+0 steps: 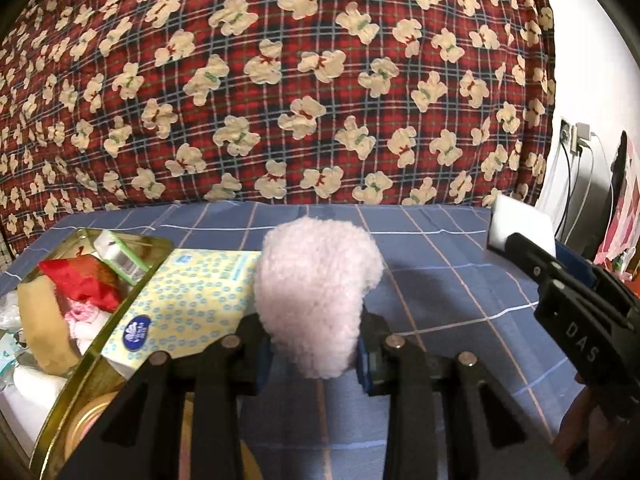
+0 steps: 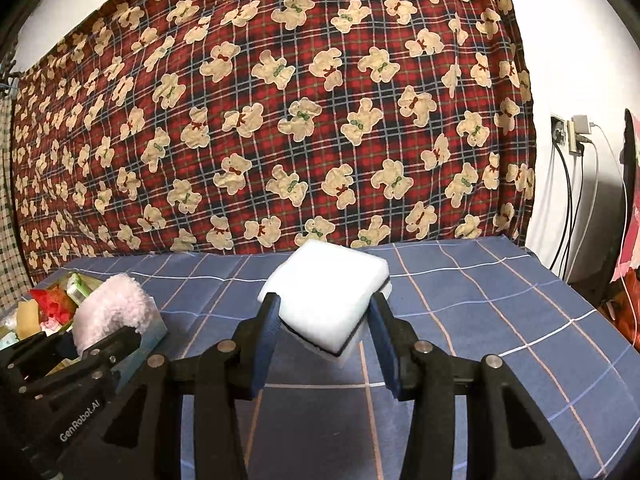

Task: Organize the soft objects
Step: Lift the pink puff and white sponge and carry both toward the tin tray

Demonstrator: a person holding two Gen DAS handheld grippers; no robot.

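Pink fleece pad (image 1: 316, 296) sits clamped in the left gripper (image 1: 316, 344), above the blue checked sheet (image 1: 440, 264). At its nine o'clock lies a tissue pack (image 1: 188, 292), then a gold tin (image 1: 90, 354) of soft items. White sponge (image 2: 326, 302) is pinched in the right gripper (image 2: 326, 330).

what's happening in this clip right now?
A person works two handheld grippers over a blue checked sheet. The left gripper is clamped on a fluffy pink plush piece; the right gripper is clamped on a white sponge block. A gold tin already holds other soft items.
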